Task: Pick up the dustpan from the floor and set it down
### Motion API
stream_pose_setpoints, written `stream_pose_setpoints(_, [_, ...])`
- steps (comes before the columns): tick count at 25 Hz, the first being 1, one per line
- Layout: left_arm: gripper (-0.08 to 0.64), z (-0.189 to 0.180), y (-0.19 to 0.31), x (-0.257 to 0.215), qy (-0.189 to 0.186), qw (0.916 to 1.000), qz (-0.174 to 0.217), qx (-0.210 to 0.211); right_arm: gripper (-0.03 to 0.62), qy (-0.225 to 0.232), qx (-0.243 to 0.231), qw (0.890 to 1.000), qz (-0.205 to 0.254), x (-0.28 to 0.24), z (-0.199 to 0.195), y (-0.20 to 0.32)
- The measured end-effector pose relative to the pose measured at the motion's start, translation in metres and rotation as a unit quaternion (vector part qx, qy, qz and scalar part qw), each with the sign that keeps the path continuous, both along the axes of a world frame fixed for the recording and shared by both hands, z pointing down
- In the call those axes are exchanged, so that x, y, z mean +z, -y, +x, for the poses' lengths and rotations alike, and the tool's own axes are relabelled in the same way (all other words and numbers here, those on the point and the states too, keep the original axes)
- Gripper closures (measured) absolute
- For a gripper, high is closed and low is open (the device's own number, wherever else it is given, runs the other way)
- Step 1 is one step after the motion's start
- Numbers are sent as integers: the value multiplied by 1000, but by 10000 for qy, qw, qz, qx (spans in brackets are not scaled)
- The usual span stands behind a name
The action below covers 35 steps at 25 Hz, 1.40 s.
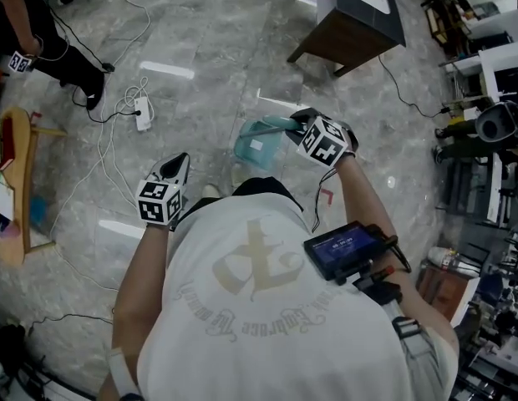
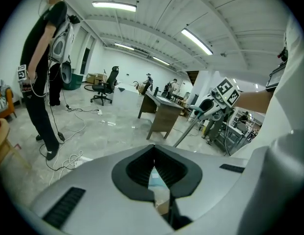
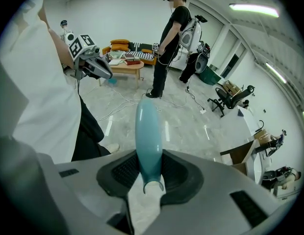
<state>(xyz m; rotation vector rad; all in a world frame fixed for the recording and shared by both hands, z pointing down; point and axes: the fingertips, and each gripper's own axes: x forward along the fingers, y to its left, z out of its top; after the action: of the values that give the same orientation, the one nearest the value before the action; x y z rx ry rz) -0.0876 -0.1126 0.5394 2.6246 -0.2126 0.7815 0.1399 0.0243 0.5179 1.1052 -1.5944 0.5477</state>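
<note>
The teal dustpan [image 1: 257,143] hangs above the grey marble floor in front of the person, its pan tilted. My right gripper [image 1: 298,122] is shut on the dustpan's teal handle [image 3: 147,131], which runs up between the jaws in the right gripper view. The left gripper view shows that handle's metal rod [image 2: 189,130] slanting down from the right gripper [image 2: 218,102]. My left gripper [image 1: 177,166] is off to the left of the pan, apart from it. Its jaws [image 2: 153,150] meet at the tips with nothing between them. The left gripper [image 3: 90,62] also shows in the right gripper view.
A white power strip [image 1: 143,112] and loose cables lie on the floor at the left. A wooden desk [image 1: 347,27] stands ahead, a low wooden table [image 1: 21,182] at the far left, and equipment racks [image 1: 484,149] on the right. Another person [image 2: 41,82] stands nearby.
</note>
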Motion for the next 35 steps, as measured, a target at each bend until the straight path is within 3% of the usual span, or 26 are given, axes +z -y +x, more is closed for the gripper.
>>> stream_pose_setpoints(6, [548, -15, 13, 3, 161, 9985, -17, -519, 466, 104, -484, 9988, -61, 19, 5, 34])
stream_pose_setpoints(10, [548, -6, 14, 10, 240, 9962, -135, -826, 466, 106, -725, 9972, -145, 34, 24, 48])
stream_pose_setpoints(13, [548, -20, 7, 9, 288, 9942, -109, -1035, 466, 76, -973, 9952, -97, 45, 11, 54])
stream_pose_setpoints(25, [548, -44, 8, 12, 589, 9790, -178, -1944, 466, 60, -2037, 9764, -718, 119, 5, 85])
stream_pose_setpoints(30, [548, -60, 14, 13, 715, 9699, -195, -2318, 466, -175, -2782, 9561, -903, 148, 2, 93])
stream_pose_setpoints(35, [548, -64, 12, 13, 827, 9624, -248, -2574, 466, -383, -3841, 9168, -1022, 167, -6, 100])
